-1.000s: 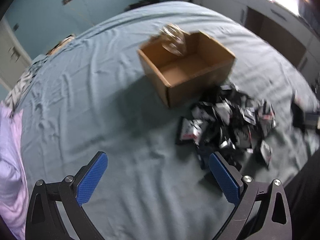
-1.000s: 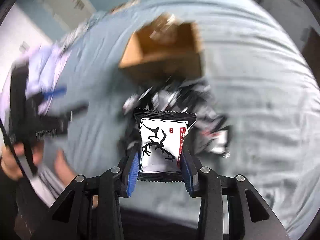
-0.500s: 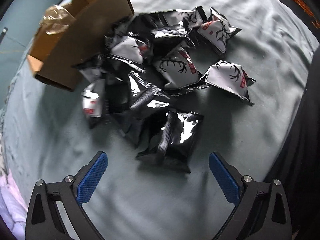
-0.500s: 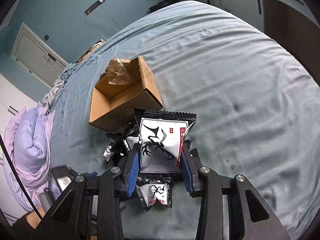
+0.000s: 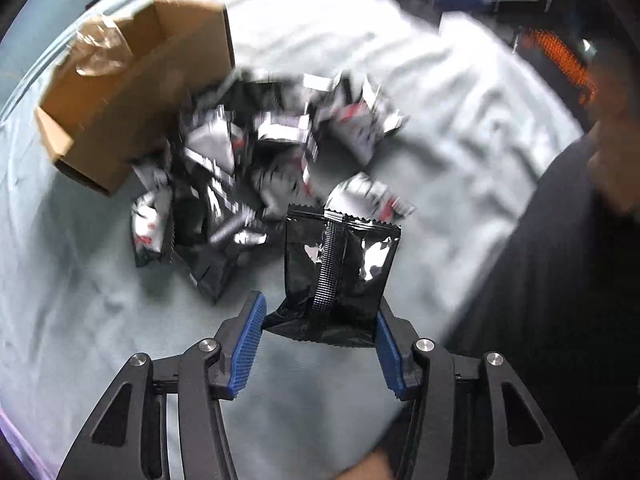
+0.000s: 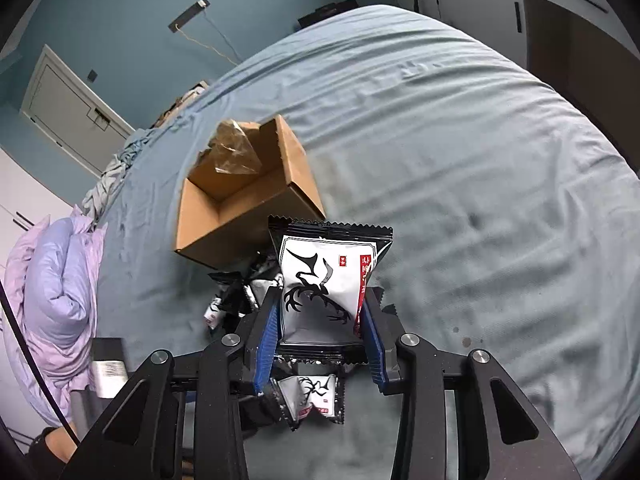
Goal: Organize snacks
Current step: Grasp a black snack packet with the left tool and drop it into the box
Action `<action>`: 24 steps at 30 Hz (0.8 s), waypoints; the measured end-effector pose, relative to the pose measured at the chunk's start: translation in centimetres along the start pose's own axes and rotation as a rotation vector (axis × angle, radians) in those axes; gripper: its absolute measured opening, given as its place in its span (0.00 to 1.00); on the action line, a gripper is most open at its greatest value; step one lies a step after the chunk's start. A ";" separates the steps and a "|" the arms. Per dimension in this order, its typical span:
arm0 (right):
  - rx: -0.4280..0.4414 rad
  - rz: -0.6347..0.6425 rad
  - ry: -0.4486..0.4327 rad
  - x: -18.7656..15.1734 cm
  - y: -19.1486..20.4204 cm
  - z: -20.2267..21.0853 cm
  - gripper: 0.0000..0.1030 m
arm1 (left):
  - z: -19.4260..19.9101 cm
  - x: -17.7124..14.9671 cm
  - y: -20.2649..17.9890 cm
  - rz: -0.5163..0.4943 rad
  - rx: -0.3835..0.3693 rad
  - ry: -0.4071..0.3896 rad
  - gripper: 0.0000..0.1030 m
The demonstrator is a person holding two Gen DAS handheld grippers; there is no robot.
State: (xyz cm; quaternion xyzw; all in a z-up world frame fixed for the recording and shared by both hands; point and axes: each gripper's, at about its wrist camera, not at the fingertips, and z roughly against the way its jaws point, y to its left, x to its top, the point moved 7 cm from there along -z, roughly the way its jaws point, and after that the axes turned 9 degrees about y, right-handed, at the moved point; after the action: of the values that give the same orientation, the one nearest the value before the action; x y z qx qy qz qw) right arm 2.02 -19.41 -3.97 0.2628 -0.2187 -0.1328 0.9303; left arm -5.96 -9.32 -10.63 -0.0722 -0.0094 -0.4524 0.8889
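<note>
Left gripper (image 5: 320, 322) points steeply down over the bed (image 5: 460, 128), and its blue fingers (image 5: 248, 344) have just been closing in from wide apart; they now pinch a black packet (image 5: 338, 276) by its lower corners, back seam facing the camera, the packet standing up between the pads. Just beyond it lies the heap of snack packets (image 5: 256, 160), black-and-white wrappers blurred in this view, spilling against the near wall of the cardboard box (image 5: 132, 92). The box sits open on the blue sheet with a crumpled bit of clear plastic (image 5: 100, 54) at its far corner. Over to the right gripper (image 6: 320, 328): its fingers (image 6: 268, 340) are clamped on either side of a white packet with a black antler design (image 6: 324, 292), held upright, red strip down its right edge. The box shows behind that packet, open top towards us, and a few loose packets lie between box and gripper; one more packet (image 6: 310, 398) rests on the sheet right under the fingers. A lilac duvet (image 6: 56, 292) is bunched at the left edge of the bed.
</note>
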 end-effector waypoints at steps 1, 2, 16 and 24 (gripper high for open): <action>0.005 0.001 -0.006 -0.1 0.0 0.2 0.35 | 1.1 0.3 0.0 0.022 -0.032 -0.032 0.50; 0.010 -0.001 -0.015 -0.1 -0.1 0.5 0.35 | 2.4 0.7 0.1 0.050 -0.068 -0.071 0.50; -0.013 0.004 -0.042 1.9 0.4 -1.1 0.35 | 10.2 3.7 12.3 0.488 0.160 -0.363 0.50; -0.006 -0.023 -0.046 4.0 1.3 -4.1 0.35 | 10.4 7.1 15.7 0.529 0.119 -0.462 0.51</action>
State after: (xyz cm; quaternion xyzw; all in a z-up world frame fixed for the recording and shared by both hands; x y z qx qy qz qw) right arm 7.66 -18.05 -5.06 0.2595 -0.2367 -0.1501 0.9242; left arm 11.38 -4.49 -1.64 -0.1206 -0.2173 -0.1769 0.9523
